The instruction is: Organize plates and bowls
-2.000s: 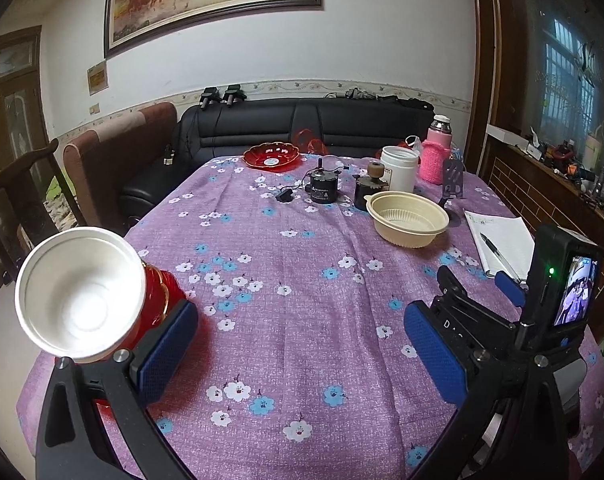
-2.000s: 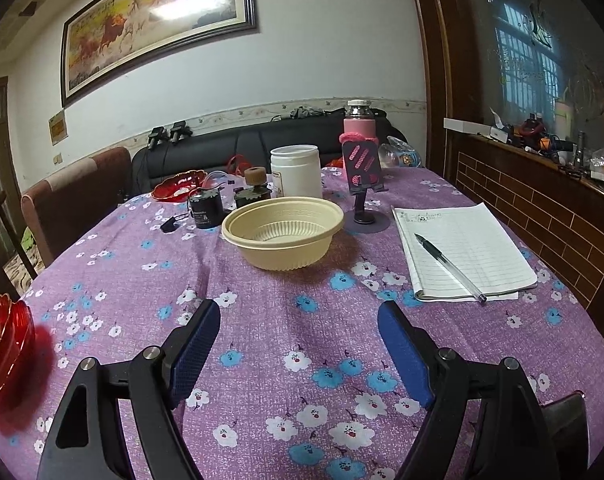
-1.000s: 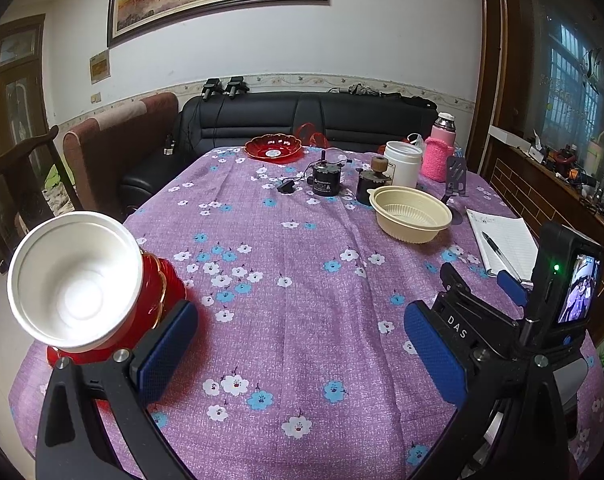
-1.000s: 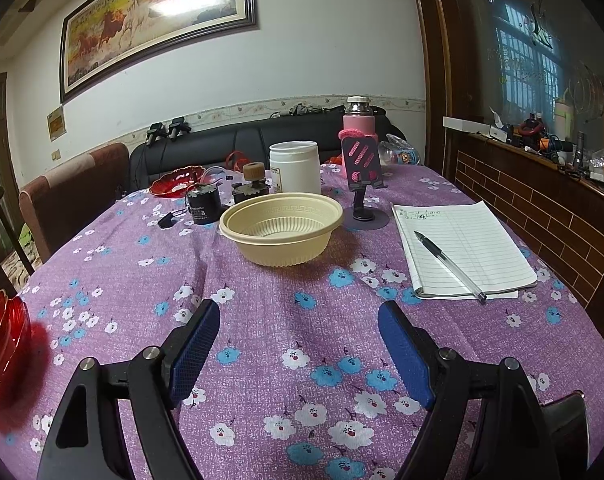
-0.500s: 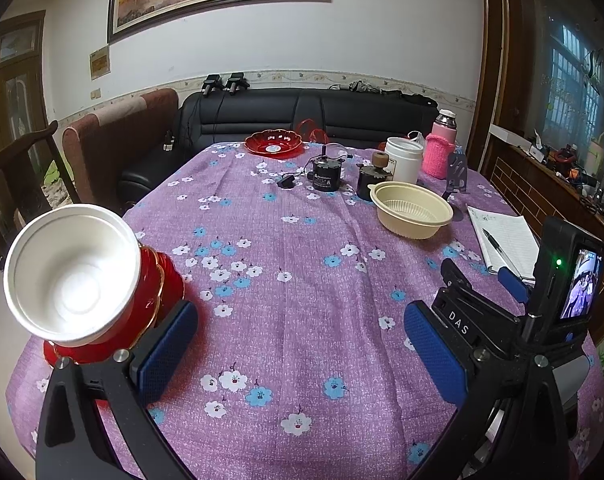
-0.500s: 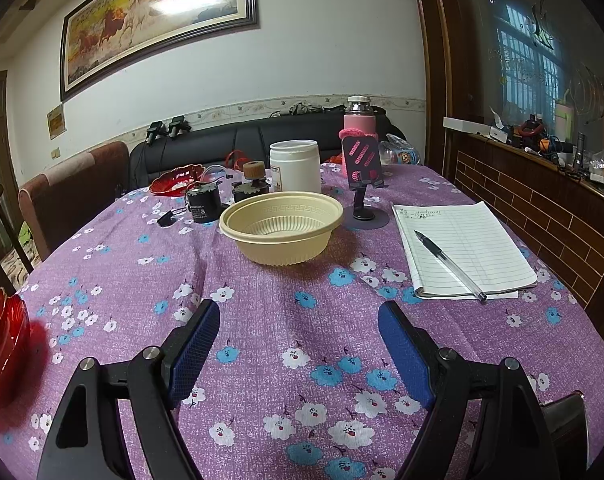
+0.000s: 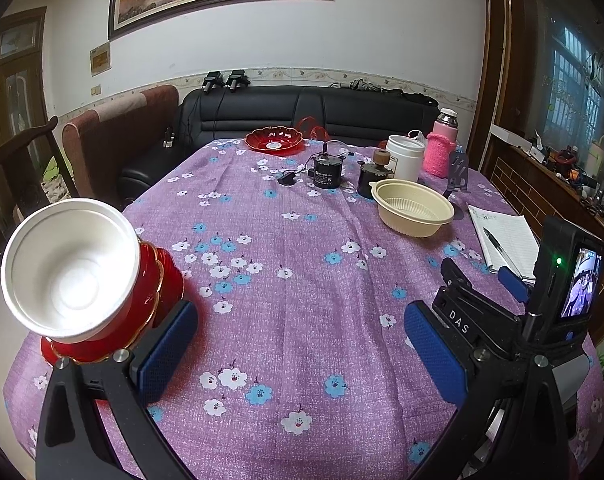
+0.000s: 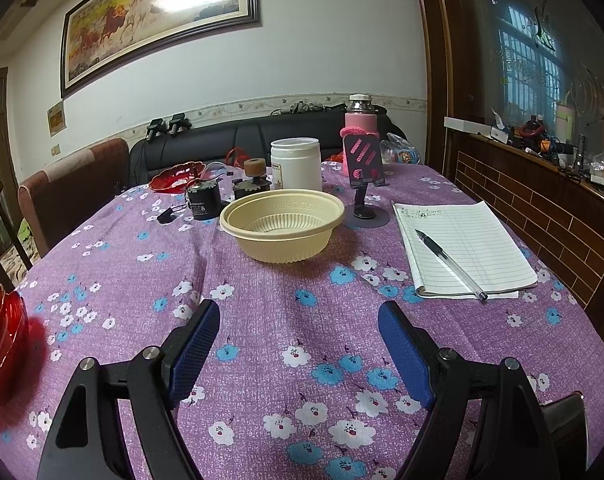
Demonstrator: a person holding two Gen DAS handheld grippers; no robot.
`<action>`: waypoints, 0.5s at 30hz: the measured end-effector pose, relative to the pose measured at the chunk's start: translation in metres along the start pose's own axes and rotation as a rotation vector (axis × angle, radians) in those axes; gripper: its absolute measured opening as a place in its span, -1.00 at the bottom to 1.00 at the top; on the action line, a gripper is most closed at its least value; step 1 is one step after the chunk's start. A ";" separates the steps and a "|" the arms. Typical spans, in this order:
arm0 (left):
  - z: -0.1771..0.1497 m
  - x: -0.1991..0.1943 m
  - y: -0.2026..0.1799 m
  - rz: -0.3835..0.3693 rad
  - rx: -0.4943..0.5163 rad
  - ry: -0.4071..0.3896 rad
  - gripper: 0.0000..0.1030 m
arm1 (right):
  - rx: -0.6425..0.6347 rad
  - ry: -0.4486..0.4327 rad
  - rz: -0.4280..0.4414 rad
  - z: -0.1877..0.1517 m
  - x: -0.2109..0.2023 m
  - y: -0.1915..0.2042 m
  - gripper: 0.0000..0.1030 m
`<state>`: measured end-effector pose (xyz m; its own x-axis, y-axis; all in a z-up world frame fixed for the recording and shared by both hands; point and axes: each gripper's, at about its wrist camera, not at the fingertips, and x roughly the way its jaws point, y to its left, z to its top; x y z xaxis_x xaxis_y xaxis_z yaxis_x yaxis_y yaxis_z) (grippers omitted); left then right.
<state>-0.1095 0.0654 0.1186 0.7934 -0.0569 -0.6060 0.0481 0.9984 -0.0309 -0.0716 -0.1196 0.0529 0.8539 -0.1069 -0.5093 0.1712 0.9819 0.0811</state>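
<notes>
A white bowl (image 7: 68, 270) sits stacked in a red bowl on a red plate (image 7: 154, 292) at the table's near left edge, just left of my left gripper's left finger. My left gripper (image 7: 302, 344) is open and empty above the purple flowered cloth. The stack's red rim shows at the far left of the right wrist view (image 8: 2, 340). A cream plastic bowl (image 8: 282, 224) stands mid-table ahead of my right gripper (image 8: 298, 344), which is open and empty. A second red plate (image 7: 274, 140) sits at the table's far edge. The right gripper's body and screen show at the left wrist view's right edge.
A lined notepad with a pen (image 8: 462, 248) lies at the right. A white jar (image 8: 296, 164), a pink flask (image 8: 360, 120), a phone stand (image 8: 362, 176), a small black motor (image 8: 202, 200) and a dark pot with a cork (image 8: 254, 184) stand behind the cream bowl. Sofa and chairs surround the table.
The left gripper has drawn back and risen a little, so the table looks farther away and the white bowl stack shifted slightly. The right gripper has barely moved.
</notes>
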 end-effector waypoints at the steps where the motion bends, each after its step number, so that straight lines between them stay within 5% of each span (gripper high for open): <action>1: -0.001 0.000 0.000 0.000 0.000 0.000 1.00 | -0.001 0.000 0.000 0.000 0.000 0.000 0.64; 15: -0.001 0.001 0.001 -0.002 -0.004 0.003 1.00 | -0.003 0.002 0.000 0.000 0.001 0.001 0.65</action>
<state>-0.1089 0.0665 0.1174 0.7918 -0.0586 -0.6080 0.0471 0.9983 -0.0349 -0.0710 -0.1191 0.0523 0.8529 -0.1070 -0.5110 0.1701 0.9823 0.0782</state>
